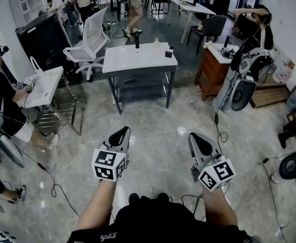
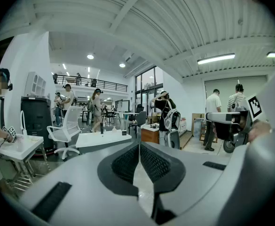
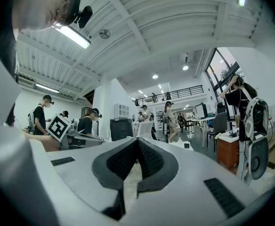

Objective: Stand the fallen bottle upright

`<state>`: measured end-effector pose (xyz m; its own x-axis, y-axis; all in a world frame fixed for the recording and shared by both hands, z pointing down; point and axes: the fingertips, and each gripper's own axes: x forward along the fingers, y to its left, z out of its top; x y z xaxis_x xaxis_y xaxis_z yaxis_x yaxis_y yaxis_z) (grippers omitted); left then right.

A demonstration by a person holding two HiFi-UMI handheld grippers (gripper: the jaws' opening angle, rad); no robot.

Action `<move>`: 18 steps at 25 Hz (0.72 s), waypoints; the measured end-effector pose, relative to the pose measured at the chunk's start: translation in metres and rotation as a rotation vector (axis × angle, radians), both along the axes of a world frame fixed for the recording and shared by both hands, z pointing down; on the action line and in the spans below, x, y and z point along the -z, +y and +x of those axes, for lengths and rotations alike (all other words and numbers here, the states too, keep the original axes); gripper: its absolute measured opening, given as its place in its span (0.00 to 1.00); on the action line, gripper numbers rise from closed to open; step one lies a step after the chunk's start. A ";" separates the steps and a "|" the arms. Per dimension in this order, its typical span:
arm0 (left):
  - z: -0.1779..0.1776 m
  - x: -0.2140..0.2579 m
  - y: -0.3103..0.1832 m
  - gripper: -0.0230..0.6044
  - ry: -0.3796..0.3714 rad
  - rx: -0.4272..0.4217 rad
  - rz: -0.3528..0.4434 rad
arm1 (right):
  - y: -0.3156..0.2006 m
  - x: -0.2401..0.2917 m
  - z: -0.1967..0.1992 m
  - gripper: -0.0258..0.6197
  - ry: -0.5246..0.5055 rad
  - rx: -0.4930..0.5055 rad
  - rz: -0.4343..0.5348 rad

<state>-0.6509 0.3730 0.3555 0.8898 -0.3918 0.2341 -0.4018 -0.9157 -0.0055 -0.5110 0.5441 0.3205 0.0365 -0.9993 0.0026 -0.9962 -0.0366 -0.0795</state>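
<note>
Glossy grey stone tiles cover the floor [image 1: 158, 130] of a busy workshop and catch pale reflections of the ceiling lights. Well ahead of the person stands a counter [image 1: 137, 59] with a smooth white rectangular top on a grey metal frame with a lower shelf. Near its far edge a slim dark bottle [image 1: 136, 41] stands upright. A small pale bottle [image 1: 157, 43] sits just beside it to the right, too small to show whether it is upright. A little black block [image 1: 168, 53] sits nearer the right corner.

Both tools are held low over the floor, well apart from the counter. The left claw [image 1: 123, 130] has its ribbed black pads pressed together with nothing between them. The right claw [image 1: 197, 138] is likewise closed and empty. Each has a smooth grey wedge-shaped shell and a white cube printed with black square markers.

A white mesh-backed office chair [image 1: 89, 39] stands at the counter's left corner and a brown wooden cabinet [image 1: 213, 70] at its right. A smaller white table [image 1: 44, 85] stands further left, where a seated person works. A thin black cable [image 1: 218, 130] trails across the tiles to the right.
</note>
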 end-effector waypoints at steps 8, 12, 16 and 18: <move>0.023 0.001 0.017 0.08 -0.009 0.009 0.000 | 0.020 0.002 0.029 0.06 -0.006 -0.007 0.009; 0.039 0.000 0.030 0.08 -0.009 0.026 0.005 | 0.038 -0.001 0.048 0.06 0.015 -0.012 0.008; 0.055 -0.002 0.044 0.08 -0.010 0.031 0.009 | 0.056 -0.004 0.062 0.06 0.008 -0.002 0.020; 0.065 -0.005 0.050 0.08 -0.010 0.020 0.008 | 0.062 -0.009 0.069 0.06 -0.014 -0.001 0.022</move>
